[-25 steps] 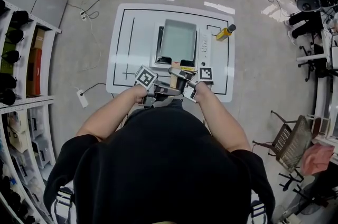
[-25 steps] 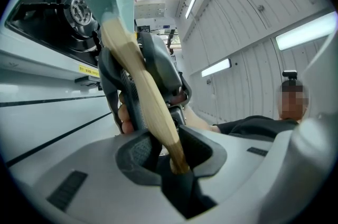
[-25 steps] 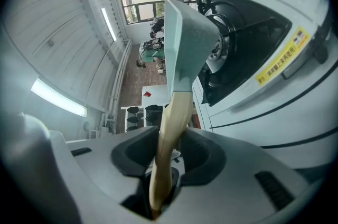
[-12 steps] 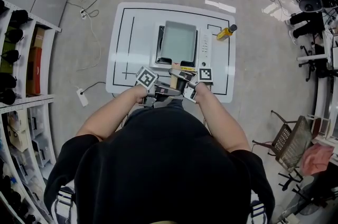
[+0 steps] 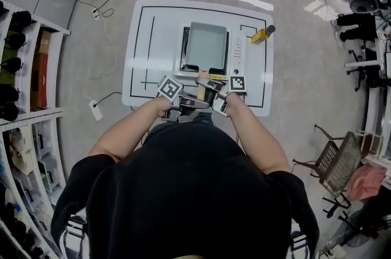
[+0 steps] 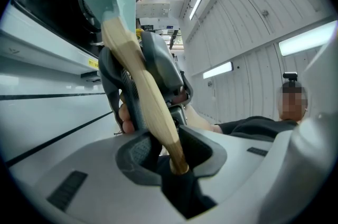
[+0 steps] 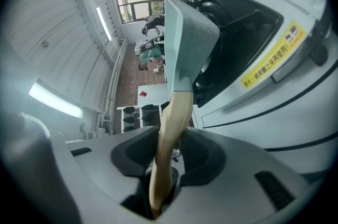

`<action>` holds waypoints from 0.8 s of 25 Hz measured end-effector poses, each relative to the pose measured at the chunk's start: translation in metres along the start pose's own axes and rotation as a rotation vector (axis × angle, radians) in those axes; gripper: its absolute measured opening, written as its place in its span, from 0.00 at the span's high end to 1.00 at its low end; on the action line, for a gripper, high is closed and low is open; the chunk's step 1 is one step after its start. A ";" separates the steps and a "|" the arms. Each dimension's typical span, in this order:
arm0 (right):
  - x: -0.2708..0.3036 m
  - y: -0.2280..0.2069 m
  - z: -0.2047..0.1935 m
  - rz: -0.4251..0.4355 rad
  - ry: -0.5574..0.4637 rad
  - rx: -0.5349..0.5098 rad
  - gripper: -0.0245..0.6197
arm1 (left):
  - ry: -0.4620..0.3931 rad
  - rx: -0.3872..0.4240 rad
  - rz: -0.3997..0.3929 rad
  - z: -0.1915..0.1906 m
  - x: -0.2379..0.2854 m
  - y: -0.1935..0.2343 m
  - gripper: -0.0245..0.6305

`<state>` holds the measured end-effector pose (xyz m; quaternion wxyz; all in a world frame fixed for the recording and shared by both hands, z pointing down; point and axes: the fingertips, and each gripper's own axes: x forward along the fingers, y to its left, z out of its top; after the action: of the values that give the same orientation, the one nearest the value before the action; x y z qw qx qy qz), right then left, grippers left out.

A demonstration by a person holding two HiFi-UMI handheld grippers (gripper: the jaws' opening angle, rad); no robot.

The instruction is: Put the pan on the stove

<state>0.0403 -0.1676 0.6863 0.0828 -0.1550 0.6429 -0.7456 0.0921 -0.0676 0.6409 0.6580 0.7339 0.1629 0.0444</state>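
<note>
A pale green rectangular pan [image 5: 206, 47] lies over the white stove [image 5: 237, 51] in the middle of the table; I cannot tell whether it rests on it. Its wooden handle [image 5: 200, 93] points back toward the person. My left gripper [image 5: 193, 104] is shut on the end of the handle [image 6: 158, 117], and my right gripper [image 5: 209, 90] is shut on the same handle [image 7: 170, 133] a little nearer the pan. In the left gripper view, the right gripper's dark fingers [image 6: 158, 67] wrap the handle just ahead of the left gripper [image 6: 169, 151]. In the right gripper view, the pan's wall [image 7: 187, 43] rises in front of the stove [image 7: 264, 33], past the right gripper [image 7: 168, 151].
A yellow bottle [image 5: 261, 35] lies on the white table mat [image 5: 153, 50] at the stove's far right. Shelves with dark items [image 5: 18, 68] stand to the left, and a chair [image 5: 333, 166] to the right. Cables and a power strip [image 5: 95, 113] lie on the floor.
</note>
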 end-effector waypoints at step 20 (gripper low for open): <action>0.000 -0.016 -0.002 -0.014 0.024 -0.015 0.79 | 0.020 0.016 0.066 -0.008 -0.002 0.026 0.82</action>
<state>0.0408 -0.1630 0.7018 0.0687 -0.1509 0.6482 -0.7432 0.0931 -0.0630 0.6675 0.6486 0.7436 0.1456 0.0721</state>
